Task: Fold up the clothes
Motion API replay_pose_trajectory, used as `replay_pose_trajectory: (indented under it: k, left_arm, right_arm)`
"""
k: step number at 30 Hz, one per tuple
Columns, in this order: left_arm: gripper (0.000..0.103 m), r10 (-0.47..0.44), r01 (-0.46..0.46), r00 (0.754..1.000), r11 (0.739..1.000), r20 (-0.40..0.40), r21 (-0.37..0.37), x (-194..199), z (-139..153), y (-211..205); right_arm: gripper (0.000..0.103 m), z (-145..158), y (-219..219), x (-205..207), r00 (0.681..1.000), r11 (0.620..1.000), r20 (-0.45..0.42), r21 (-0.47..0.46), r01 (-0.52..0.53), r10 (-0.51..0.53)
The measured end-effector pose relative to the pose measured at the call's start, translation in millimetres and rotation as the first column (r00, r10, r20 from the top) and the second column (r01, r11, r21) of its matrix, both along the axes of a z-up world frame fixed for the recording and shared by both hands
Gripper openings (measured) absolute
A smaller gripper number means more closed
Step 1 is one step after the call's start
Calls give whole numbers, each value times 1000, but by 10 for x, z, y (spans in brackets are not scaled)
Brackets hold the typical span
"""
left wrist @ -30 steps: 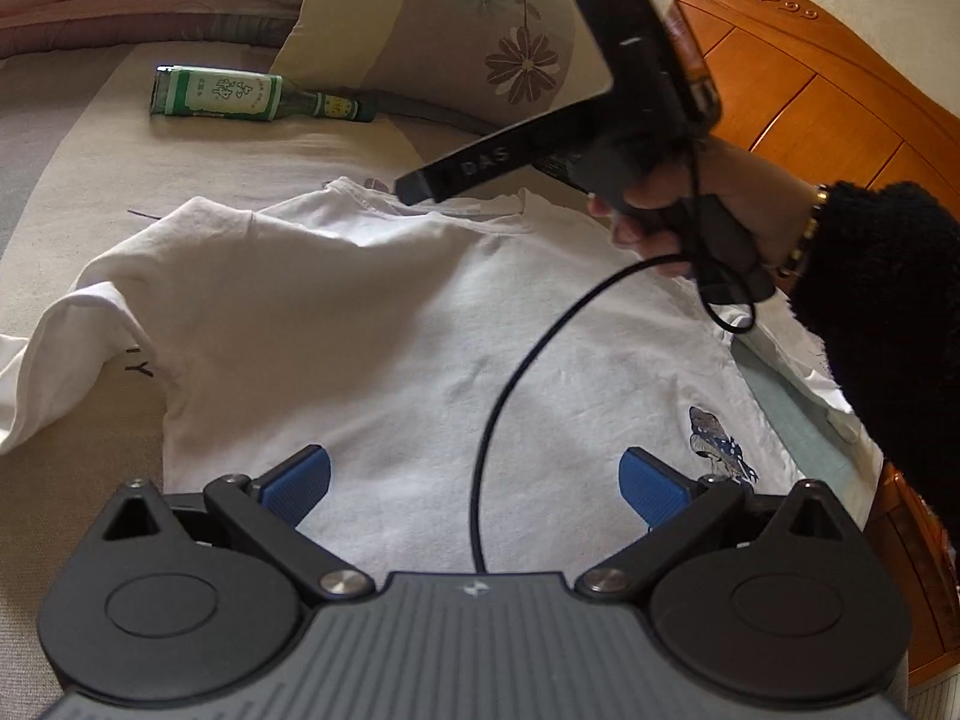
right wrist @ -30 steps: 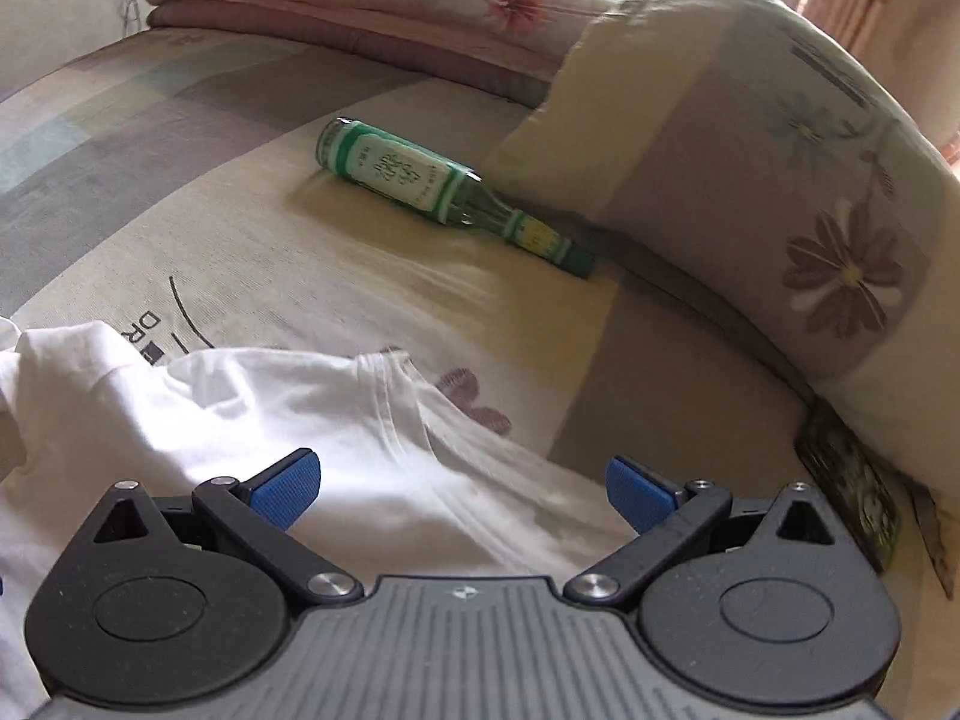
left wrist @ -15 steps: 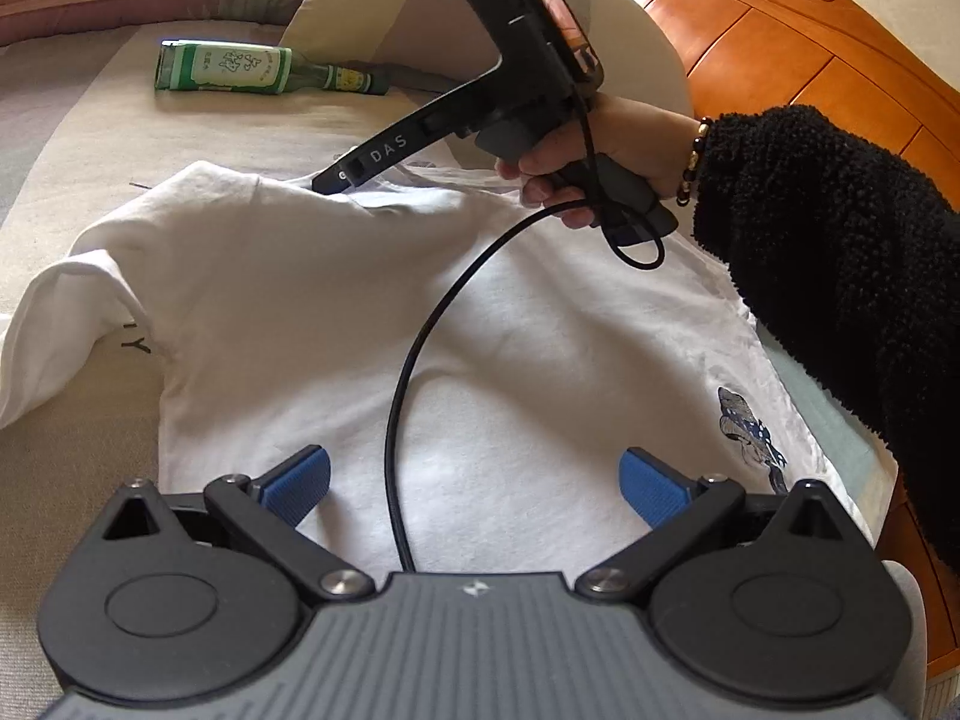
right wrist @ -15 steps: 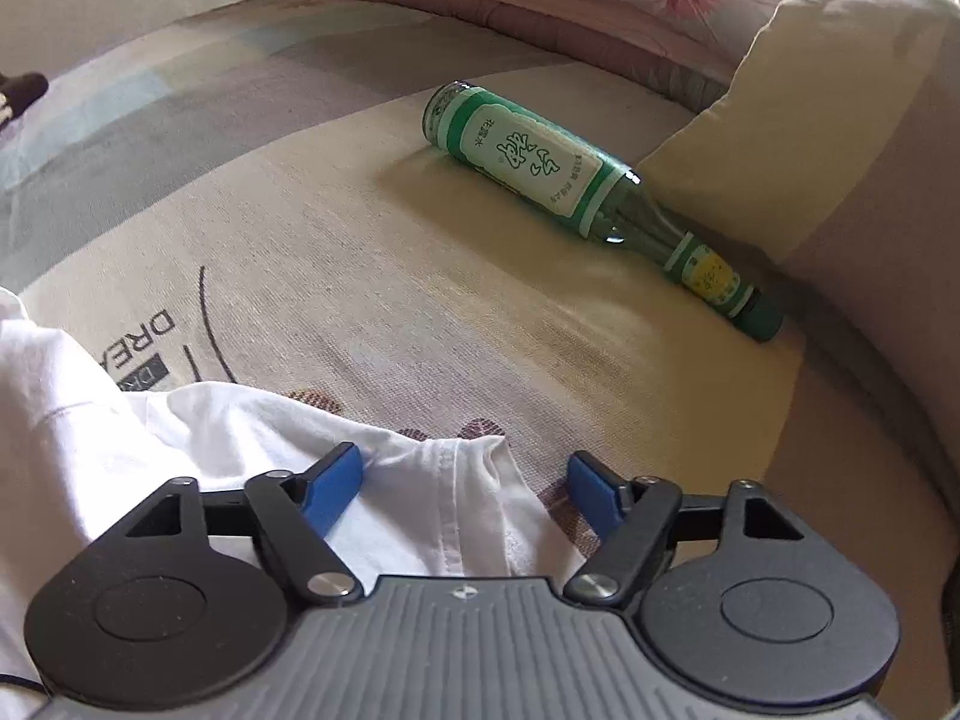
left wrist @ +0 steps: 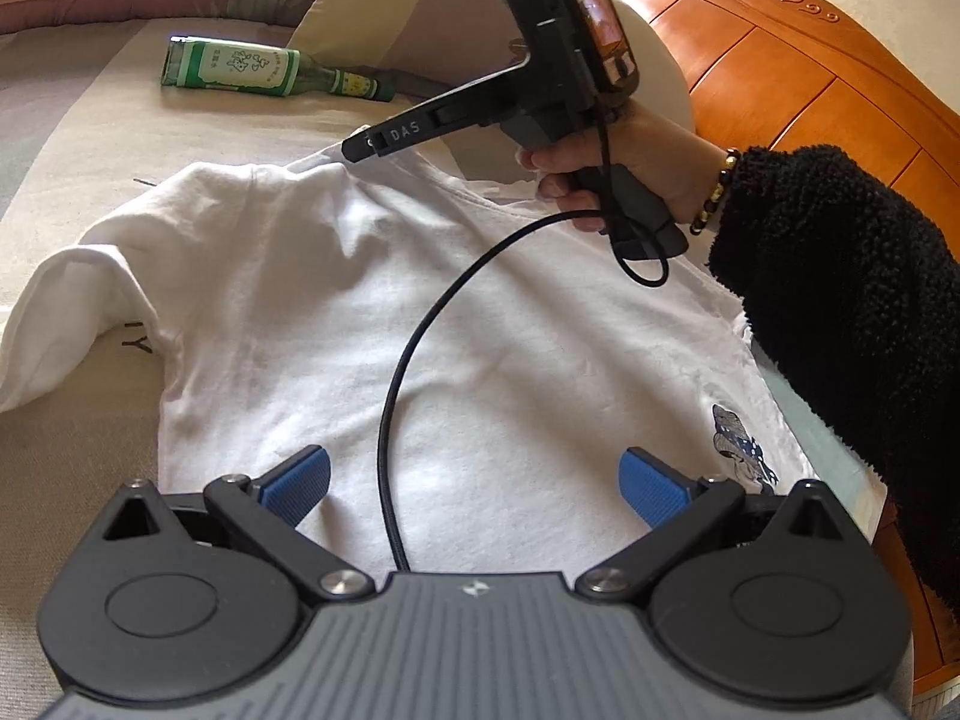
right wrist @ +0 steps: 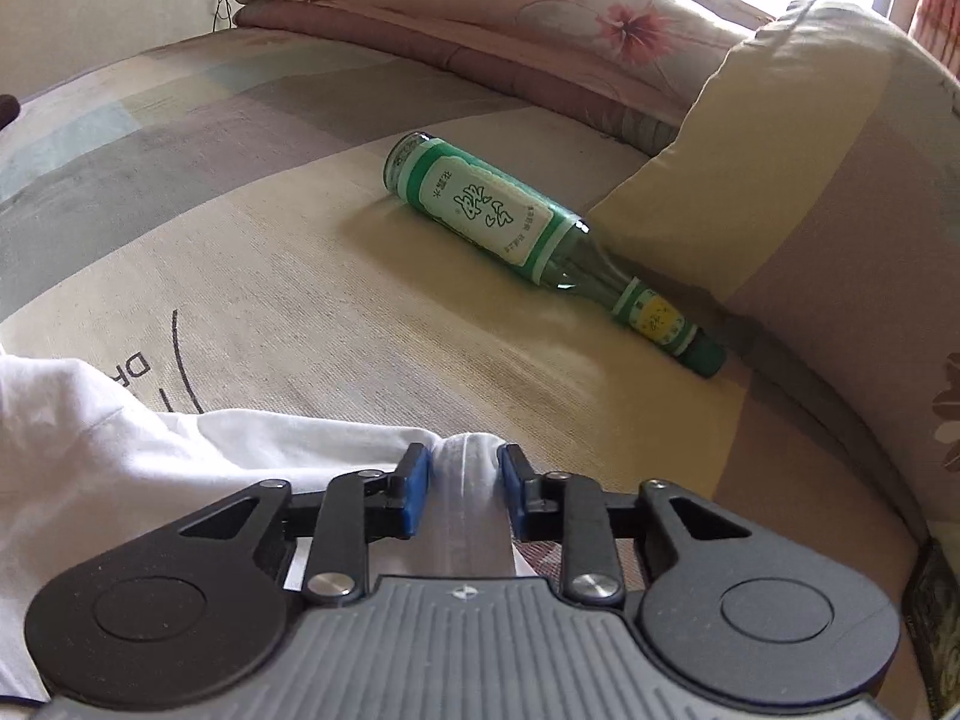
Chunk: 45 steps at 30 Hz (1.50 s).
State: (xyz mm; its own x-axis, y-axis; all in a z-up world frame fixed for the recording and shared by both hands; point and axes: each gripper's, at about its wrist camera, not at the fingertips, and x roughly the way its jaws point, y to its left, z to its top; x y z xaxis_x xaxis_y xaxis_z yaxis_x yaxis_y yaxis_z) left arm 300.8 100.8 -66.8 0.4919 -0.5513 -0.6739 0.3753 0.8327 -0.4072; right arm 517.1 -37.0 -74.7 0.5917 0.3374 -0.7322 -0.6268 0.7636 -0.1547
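Here the right gripper (right wrist: 462, 489) is closing on the shoulder edge of the white T-shirt (left wrist: 456, 324) lying flat on the bed (right wrist: 288, 300); it should be pinching every layer before lifting. A second ago its jaws were wide over the shirt, while the left gripper (left wrist: 474, 480) is staying open above the hem.

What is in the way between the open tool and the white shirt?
Nothing blocks it. The left tool hangs open right over the white T-shirt; only a thin black cable runs across the cloth between its fingers.
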Motion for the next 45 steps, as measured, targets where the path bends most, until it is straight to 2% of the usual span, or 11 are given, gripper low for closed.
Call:
replay_pose_trajectory:
  k: [3,8,11,14,18,25,29,32,36,41,45]
  left_arm:
    - [102,-18,18,1000,1000,19,-21,-25,51,-5]
    - [102,-52,54,998,997,37,-49,-62,78,-26]
    - [102,-57,60,998,996,38,-64,-53,83,-16]
    - [102,-62,65,997,994,35,-85,-34,82,3]
    - [102,-58,61,998,994,37,-96,-40,97,27]
    - [102,-139,160,982,970,125,-182,-209,260,9]
    - [102,-167,194,973,965,157,-177,-279,290,-38]
    - [102,-139,161,981,973,136,-164,-236,247,-30]
    - [102,-85,96,992,988,90,-124,-139,141,-7]
    - [102,-42,45,998,997,50,-58,-43,15,-14]
    - [102,-17,18,999,999,35,-40,-23,-36,16]
  right_arm:
    - [58,106,-50,-150,997,1000,-81,19,-11,12]
    - [61,-117,57,-230,964,999,-266,36,-17,26]
    - [83,-240,231,-155,980,998,-198,62,3,9]
    - [95,-315,398,3,988,995,-152,97,30,-15]
    - [94,-274,372,63,991,993,-126,109,48,-34]
    - [94,-27,-217,-408,994,993,2,-27,113,-113]
    - [94,-36,-739,-696,978,978,-20,-17,209,-210]
    - [95,-129,-1090,-808,953,952,-79,70,299,-293]
    - [103,-330,-1289,-680,920,908,-115,155,388,-374]
    - [103,-401,-1122,-239,901,892,-34,129,433,-432]
    - [103,-288,-1137,-86,891,882,-52,128,454,-451]
